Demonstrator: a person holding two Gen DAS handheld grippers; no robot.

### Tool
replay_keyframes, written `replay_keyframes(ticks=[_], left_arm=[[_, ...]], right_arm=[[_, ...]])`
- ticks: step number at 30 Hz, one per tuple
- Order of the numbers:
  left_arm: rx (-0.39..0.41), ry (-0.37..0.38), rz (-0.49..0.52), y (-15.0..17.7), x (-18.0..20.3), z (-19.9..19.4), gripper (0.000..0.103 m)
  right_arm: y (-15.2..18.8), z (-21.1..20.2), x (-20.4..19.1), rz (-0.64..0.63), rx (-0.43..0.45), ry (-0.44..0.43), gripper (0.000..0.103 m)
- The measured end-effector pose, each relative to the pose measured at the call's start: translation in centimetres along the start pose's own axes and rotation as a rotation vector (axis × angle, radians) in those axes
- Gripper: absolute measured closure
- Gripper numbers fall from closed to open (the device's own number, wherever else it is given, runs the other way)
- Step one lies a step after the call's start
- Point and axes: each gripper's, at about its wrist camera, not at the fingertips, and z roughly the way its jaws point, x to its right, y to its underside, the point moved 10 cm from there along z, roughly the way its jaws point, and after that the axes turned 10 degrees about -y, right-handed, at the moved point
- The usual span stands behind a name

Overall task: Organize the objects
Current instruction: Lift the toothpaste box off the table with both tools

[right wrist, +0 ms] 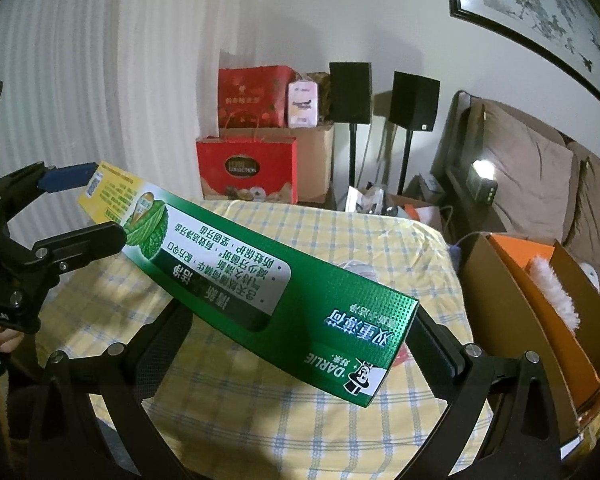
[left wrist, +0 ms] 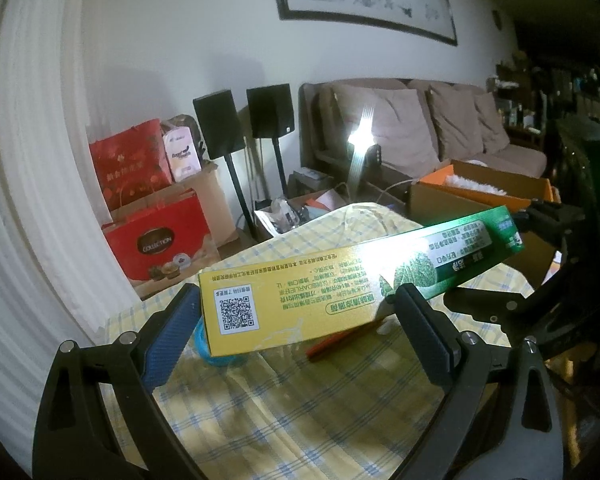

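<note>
Here, checked tablecloth (right wrist: 340, 236) under toothpaste box (right wrist: 284, 292); sofa (left wrist: 440, 128) behind.

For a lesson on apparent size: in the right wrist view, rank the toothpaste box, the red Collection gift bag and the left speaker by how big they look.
1. Toothpaste box, though nearness inflates it.
2. Red Collection gift bag.
3. Left speaker.

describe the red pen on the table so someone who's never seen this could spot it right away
Start at the table with the yellow checked cloth. Above it a long green and yellow toothpaste box is held in the air between the left gripper and the right gripper. The red pen lies on the cloth under the box's yellow end, beside a blue ring-shaped object; it is the only thin red stick there.
</note>
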Motion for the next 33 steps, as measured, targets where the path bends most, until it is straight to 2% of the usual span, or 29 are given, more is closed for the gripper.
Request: replay_keyframes(ticks=[16, 24, 33], left_arm=[[0.026, -0.010, -0.009, -1.6, 1.0, -0.6, 0.006], [0.043, -0.037, 0.020, -2.4, 2.0, -1.3, 0.006], [0.055, -0.029, 0.032, -4.1, 3.6, -2.1, 0.006]], right_arm=[[-0.6, -1.7, 1.3, 0.017, 0.034, 0.006, 0.000], [-0.6, -2.6, 1.7, 0.016, 0.041, 0.007, 0.000], [-1.3, -4.4, 3.3, 0.037, 0.063, 0.013, 0.000]])
